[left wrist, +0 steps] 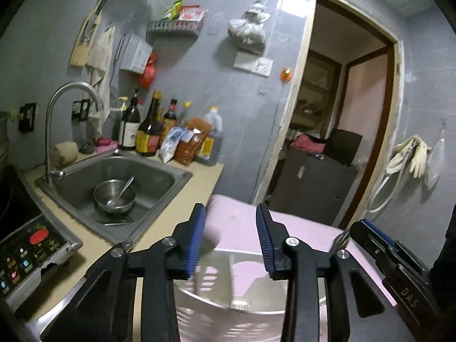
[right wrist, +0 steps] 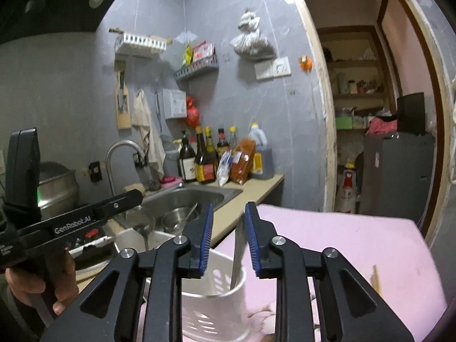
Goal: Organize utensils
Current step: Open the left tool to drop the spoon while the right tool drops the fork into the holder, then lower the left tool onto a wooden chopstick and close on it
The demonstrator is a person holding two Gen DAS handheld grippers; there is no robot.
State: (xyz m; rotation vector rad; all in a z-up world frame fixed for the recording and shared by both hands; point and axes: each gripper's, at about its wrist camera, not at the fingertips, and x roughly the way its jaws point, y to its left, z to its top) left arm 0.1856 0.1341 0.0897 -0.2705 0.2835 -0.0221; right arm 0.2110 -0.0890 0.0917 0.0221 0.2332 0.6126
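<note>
A white slotted utensil holder (right wrist: 216,307) stands on the pink table (right wrist: 356,242), just below my right gripper (right wrist: 229,208). A flat steel blade (right wrist: 238,256) rises out of the holder between the blue pads, close beside the right-hand pad and well apart from the other. The jaws stand open. In the left wrist view my left gripper (left wrist: 230,211) hangs open over the same holder (left wrist: 228,310) with nothing between its fingers. My right gripper (left wrist: 359,228) shows at the right edge there, with a bit of steel (left wrist: 340,240) beside it.
A steel sink (left wrist: 159,171) at the left holds a bowl with a spoon (left wrist: 114,196). Sauce bottles (left wrist: 148,131) line the counter behind it. An induction cooker (left wrist: 28,256) sits at the near left. A doorway (left wrist: 342,114) opens at the right.
</note>
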